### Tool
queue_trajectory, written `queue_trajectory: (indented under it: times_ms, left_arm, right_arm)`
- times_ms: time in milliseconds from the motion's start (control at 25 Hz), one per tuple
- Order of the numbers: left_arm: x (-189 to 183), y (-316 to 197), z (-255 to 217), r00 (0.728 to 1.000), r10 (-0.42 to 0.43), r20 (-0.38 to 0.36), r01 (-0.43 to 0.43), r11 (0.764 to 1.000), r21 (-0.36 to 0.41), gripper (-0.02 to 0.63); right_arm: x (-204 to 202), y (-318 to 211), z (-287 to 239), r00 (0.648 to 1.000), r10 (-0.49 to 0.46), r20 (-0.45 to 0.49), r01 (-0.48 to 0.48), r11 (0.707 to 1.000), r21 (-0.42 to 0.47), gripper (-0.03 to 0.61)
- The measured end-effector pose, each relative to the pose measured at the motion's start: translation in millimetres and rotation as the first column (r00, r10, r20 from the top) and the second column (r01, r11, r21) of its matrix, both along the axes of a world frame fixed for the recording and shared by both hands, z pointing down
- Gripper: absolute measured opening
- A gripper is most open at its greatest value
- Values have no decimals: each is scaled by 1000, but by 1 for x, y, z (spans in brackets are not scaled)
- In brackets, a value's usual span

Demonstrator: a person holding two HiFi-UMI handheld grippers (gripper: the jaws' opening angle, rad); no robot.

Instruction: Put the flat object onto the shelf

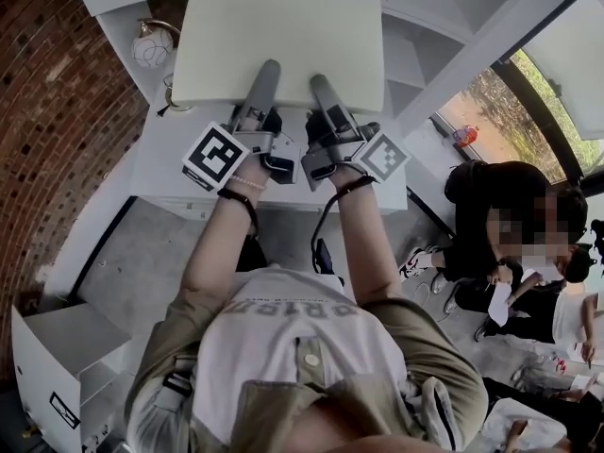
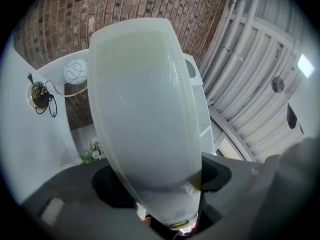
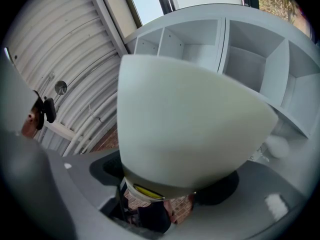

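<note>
1. The white flat panel was held clear in front of the person. Its near edge was at the grippers and its far edge reached toward the white shelf unit. It had not yet been placed on any shelf.
2. The left gripper was clamped on the near edge, left of centre. Its jaws stood wide, one above the panel and one below.
3. The right gripper gripped the same edge just to the right in the same way, with wide-set jaws closed on the panel.
4. A white ledge lay below the panel. A globe lamp stood at the far left beside the brick wall.
5. Hazard, slip: both grips sat close together on one edge, so the unsupported far end could probably lever the panel down and out of the pads.
6. Hazard, twist: uneven travel of the two grippers would likely skew the panel.
7. Hazard, collision: the far corners could strike a shelf divider or the lamp if the panel went in off-line.
</note>
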State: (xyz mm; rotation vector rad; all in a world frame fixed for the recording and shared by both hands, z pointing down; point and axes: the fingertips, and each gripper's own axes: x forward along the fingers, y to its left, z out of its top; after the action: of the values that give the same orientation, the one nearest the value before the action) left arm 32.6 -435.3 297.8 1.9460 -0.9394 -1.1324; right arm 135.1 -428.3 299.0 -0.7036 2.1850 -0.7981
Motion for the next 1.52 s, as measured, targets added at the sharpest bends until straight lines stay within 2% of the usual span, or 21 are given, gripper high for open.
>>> queue_trajectory:
  times_ms: [560,1320,1520]
  left_arm:
    - [0,-56,-8,999,44,17,-45,999,24,341]
    - [-19,-145,-26,994,101,34,-100,994,-33,359]
    - [-17,-155,-30,989,131,62,-130,991,-17,376]
  right_arm:
    - [0,-51,-6,999,49,20,-49,999,23,398]
    - [-17,-135,-16,992,121,21,-119,988,-94,399]
    - [-15,-146,-20,987,158,21,-154,981,-121,399]
